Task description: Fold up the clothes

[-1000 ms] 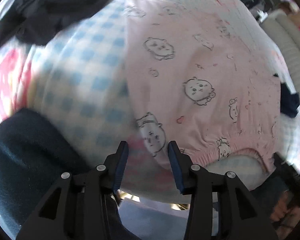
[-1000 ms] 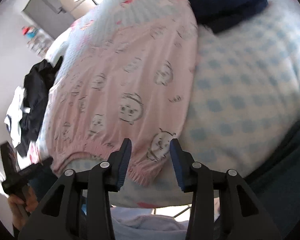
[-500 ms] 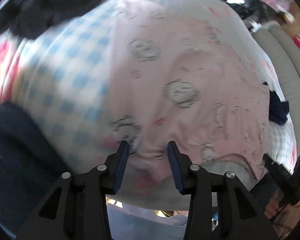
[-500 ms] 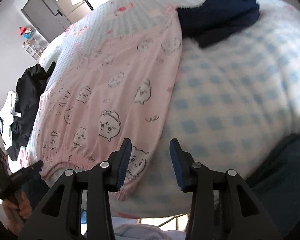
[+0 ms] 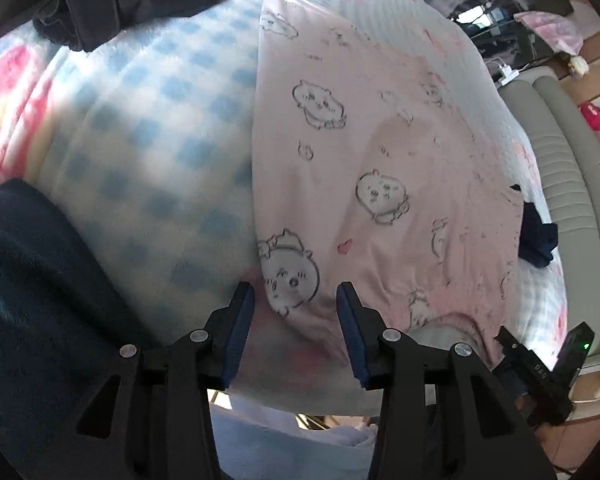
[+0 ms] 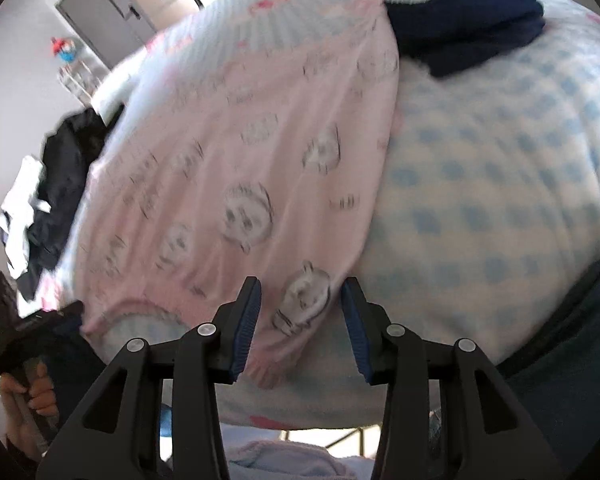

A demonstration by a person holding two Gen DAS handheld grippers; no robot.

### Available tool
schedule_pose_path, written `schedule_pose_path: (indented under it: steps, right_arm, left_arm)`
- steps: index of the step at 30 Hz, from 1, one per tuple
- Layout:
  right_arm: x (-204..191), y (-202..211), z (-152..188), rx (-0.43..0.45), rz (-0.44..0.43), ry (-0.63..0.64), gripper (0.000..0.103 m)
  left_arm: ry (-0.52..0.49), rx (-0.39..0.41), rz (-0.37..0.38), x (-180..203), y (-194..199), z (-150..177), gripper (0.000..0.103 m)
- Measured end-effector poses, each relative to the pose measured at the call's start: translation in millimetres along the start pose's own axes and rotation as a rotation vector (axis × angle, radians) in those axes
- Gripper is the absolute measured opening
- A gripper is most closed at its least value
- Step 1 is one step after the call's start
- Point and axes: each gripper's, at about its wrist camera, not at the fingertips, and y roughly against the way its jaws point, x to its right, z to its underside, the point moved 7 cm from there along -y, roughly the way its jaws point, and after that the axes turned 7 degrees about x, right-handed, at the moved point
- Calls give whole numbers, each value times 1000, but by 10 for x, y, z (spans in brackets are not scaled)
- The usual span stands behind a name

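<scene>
A pink garment (image 5: pixel 360 160) printed with small cartoon faces lies spread flat on the blue-checked bed cover (image 5: pixel 148 152). My left gripper (image 5: pixel 296 304) hovers over its near left hem corner. Its jaws are opening, a printed face shows between them, and the pads do not press the cloth. In the right wrist view the same garment (image 6: pixel 240 160) is blurred. My right gripper (image 6: pixel 300 300) stands open over the near right hem corner and grips nothing. Each view shows the other gripper at its lower edge: the right gripper (image 5: pixel 540 364), and the left gripper (image 6: pixel 16 328) in a hand (image 6: pixel 32 396).
A dark navy garment (image 6: pixel 468 24) lies at the far right of the bed. A pile of black and white clothes (image 6: pixel 48 200) sits at the left edge. Dark blue fabric (image 5: pixel 32 300) fills the near side. A grey padded headboard (image 5: pixel 560 168) borders the bed.
The left gripper has come slightly closer to the hem, after swinging right and back. The right view swayed, and the corner face is again between its jaws. Nothing was gripped.
</scene>
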Motion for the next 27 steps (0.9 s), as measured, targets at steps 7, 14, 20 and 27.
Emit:
schedule_pose_path:
  steps: [7,14,20,27]
  right_arm:
    - [43,168,-71,24,11,-21,45]
    - [-103,467,-612,111,-39,33,52]
    - [-297,204,-469,32,-88,35,52]
    - [108,-176,-43,-72,69,-56,51]
  left_arm:
    - [-25,-101,-42,117,134,6,40]
    - [-92,-104,-92,164,229,-259,39]
    - [15,-177,-96,76,-59,-23,38]
    - [-62,-113,-194,66,159,-152,35]
